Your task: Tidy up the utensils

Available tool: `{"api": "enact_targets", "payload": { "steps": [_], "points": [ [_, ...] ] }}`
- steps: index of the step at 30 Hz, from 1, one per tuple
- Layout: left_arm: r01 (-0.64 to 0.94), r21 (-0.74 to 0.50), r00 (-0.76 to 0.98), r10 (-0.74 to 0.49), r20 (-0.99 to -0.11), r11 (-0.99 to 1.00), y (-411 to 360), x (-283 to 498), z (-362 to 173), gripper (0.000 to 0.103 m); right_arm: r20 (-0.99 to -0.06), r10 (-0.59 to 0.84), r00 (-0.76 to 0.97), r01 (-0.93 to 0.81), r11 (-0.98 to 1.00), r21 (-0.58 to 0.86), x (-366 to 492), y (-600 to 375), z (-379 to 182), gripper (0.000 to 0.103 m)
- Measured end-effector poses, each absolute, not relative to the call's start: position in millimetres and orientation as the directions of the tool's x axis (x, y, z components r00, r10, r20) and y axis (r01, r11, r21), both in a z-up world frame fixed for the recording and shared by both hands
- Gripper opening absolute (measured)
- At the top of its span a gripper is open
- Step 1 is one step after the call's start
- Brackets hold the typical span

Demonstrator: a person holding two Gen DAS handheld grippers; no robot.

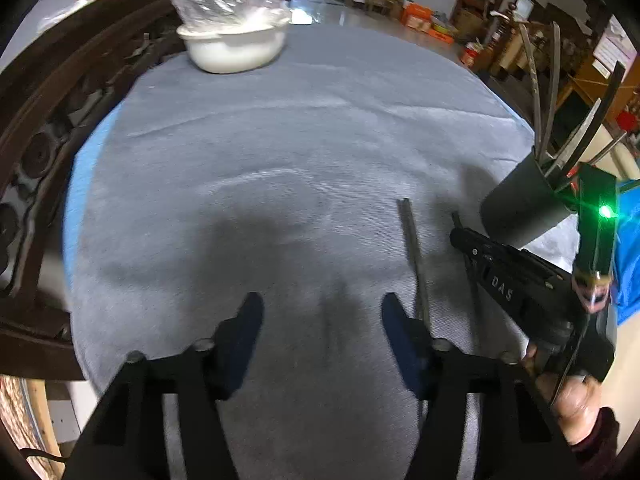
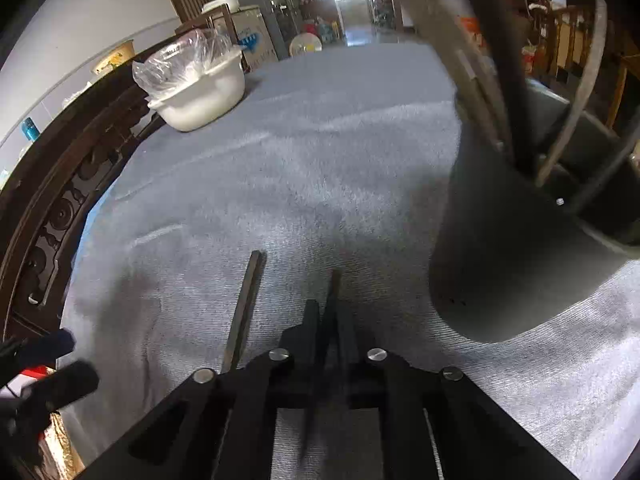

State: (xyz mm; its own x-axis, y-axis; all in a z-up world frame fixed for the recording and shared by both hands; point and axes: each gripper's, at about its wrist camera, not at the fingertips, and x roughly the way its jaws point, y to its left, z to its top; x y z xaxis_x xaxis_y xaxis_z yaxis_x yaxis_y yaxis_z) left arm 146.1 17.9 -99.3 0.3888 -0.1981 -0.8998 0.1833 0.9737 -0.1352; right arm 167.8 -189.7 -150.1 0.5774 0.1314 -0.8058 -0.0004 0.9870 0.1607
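Tabletop (image 1: 280, 128) w/ grey cloth, cluttered room behind. Left claw (image 1: 322, 312): half open, nothing between the pads. Just right of it lies a loose dark utensil (image 1: 414, 256). Right wrist view only: right claw (image 2: 330, 320) clamped tight on a thin dark utensil (image 2: 333, 292), tip fwd on the cloth. Black holder (image 1: 520, 208) w/ upright utensils stands right of and beyond both claws. White bowl (image 1: 236, 46) w/ plastic bag far fwd-left. Left view only: a hand (image 1: 576, 404) grips the right unit.
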Motion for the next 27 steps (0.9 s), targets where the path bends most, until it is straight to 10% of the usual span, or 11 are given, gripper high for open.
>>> {"api": "enact_targets", "payload": {
  "steps": [19, 27],
  "points": [
    [0.242, -0.240, 0.232, -0.296, -0.927, 0.940, -54, 220, -133, 0.047, -0.712, 0.238, 0.661, -0.029, 0.956, 0.292, 126, -227, -130, 0.007],
    [0.214, -0.278, 0.177, -0.317, -0.932, 0.936, -60, 233, -148, 0.019, -0.697, 0.259, 0.669, -0.043, 0.949, 0.311, 120, -228, -126, 0.007]
  ]
}}
